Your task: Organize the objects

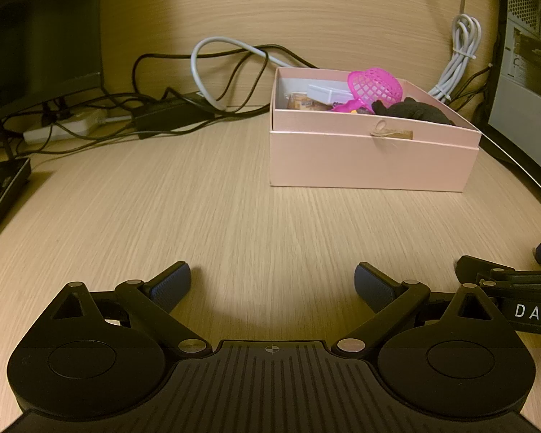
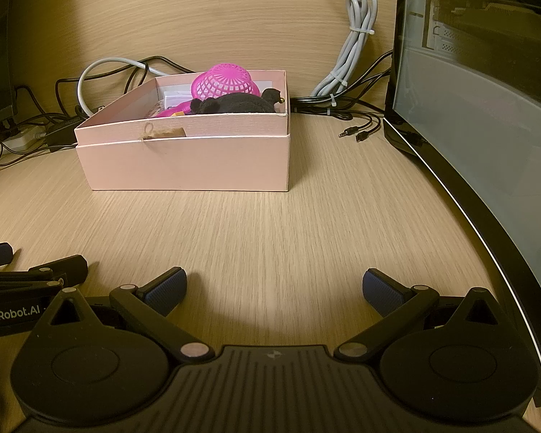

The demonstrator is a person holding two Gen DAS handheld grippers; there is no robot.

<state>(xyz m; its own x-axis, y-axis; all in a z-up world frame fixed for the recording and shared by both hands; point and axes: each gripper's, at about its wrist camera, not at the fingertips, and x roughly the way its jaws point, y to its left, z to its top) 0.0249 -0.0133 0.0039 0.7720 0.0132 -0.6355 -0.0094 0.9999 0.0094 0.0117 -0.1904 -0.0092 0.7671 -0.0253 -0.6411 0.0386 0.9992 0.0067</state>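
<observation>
One pink box (image 1: 371, 158) on the worktop (image 1: 198, 209), well ahead of both tongs. Inside: one magenta mesh basket (image 1: 375, 84), one black plush (image 1: 411, 110), one white case (image 1: 322, 93). Left tongs (image 1: 272, 283) apart, empty; right tongs (image 2: 274, 288) likewise.

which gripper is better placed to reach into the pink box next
Probably the right gripper: the pink box lies nearly straight ahead of it. For the left gripper the box sits off to the right. Both are open and empty.
</observation>
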